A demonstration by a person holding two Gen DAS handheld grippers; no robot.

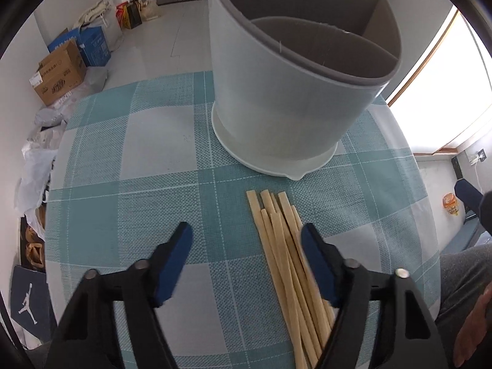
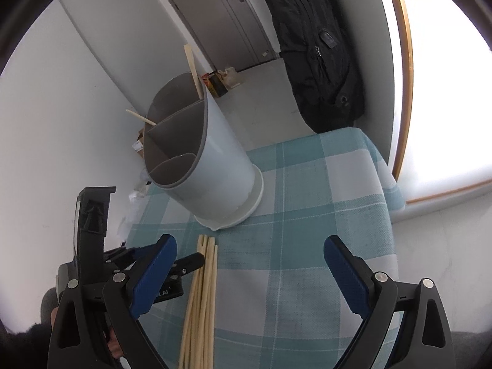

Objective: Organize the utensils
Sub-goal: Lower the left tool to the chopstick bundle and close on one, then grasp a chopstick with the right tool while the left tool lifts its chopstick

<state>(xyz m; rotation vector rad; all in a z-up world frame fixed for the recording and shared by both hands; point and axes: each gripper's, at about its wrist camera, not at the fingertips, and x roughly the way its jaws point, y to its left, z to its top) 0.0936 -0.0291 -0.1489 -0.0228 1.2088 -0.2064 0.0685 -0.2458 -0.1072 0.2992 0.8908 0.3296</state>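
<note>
Leaning in holder (image 2: 215, 153): two chopsticks (image 2: 194, 70); rest empty

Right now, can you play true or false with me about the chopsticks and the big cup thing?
1. The chopsticks lie loose on the checked tablecloth. True.
2. The utensil holder has only one big space inside. False: dividers split it into several compartments.
3. The left hand-held gripper is squeezing a chopstick. False: it is open, and the chopsticks lie between its fingers, ungripped.
4. The holder already has chopsticks in it. True: two stick out of its far side.
5. The right hand-held gripper is shut. False: it is wide open and holds nothing.
</note>
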